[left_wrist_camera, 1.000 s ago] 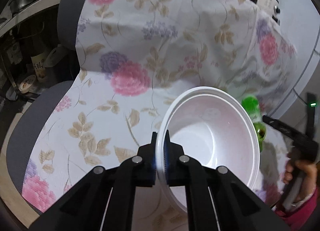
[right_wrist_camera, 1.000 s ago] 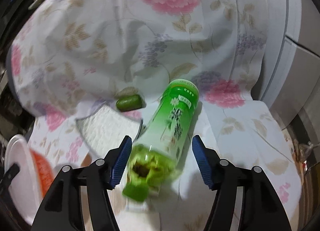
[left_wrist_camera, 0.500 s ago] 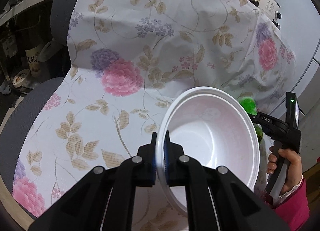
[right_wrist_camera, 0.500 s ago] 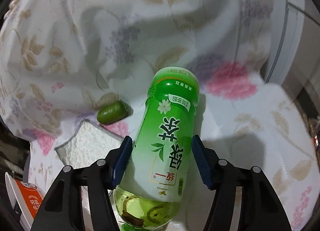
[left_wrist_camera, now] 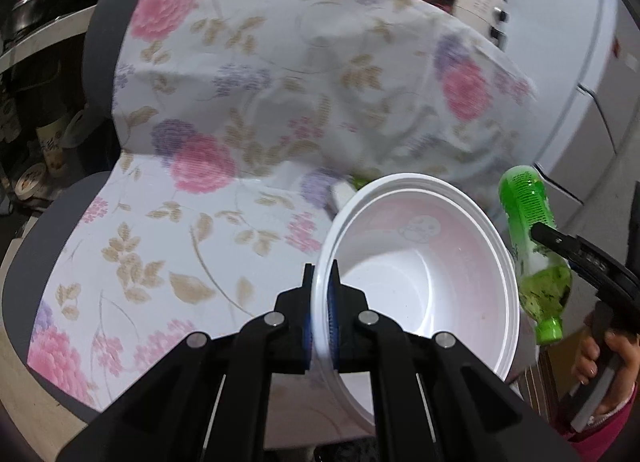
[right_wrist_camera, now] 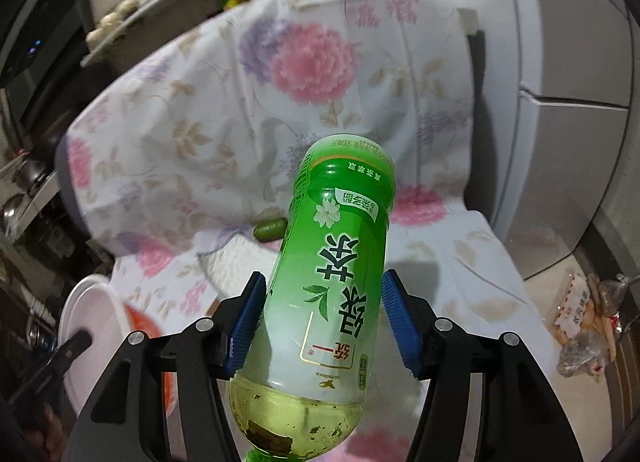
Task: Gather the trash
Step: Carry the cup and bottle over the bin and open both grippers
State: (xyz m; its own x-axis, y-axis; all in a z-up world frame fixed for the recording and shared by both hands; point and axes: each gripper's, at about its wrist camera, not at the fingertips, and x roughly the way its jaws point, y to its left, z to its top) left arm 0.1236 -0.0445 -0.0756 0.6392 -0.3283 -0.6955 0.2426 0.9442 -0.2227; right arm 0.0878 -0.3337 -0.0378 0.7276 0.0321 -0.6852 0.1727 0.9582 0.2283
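My left gripper (left_wrist_camera: 321, 274) is shut on the rim of a white plastic bowl (left_wrist_camera: 420, 274), which hangs tilted above the floral chair seat. The bowl (right_wrist_camera: 92, 314) also shows at the lower left of the right wrist view, orange on its outside. My right gripper (right_wrist_camera: 324, 294) is shut on a green tea bottle (right_wrist_camera: 340, 262) with its cap end toward the camera. Its blue pads (right_wrist_camera: 250, 322) press on the bottle's sides and hold it in the air above the seat. A little yellowish liquid with dark bits sits in the bottle. The bottle (left_wrist_camera: 528, 214) appears beside the bowl in the left wrist view.
The chair carries a floral cover (left_wrist_camera: 200, 222). A small green object (right_wrist_camera: 272, 229) and a white cloth (right_wrist_camera: 236, 258) lie where the seat meets the backrest. A grey cabinet (right_wrist_camera: 568, 142) stands at the right, with a plastic bag (right_wrist_camera: 584, 322) on the floor. Cluttered shelves (right_wrist_camera: 160, 2) are behind.
The right jaws closed on the bottle, which lay on the seat, and lifted it up and back. The left gripper with the bowl drew back and rose a little.
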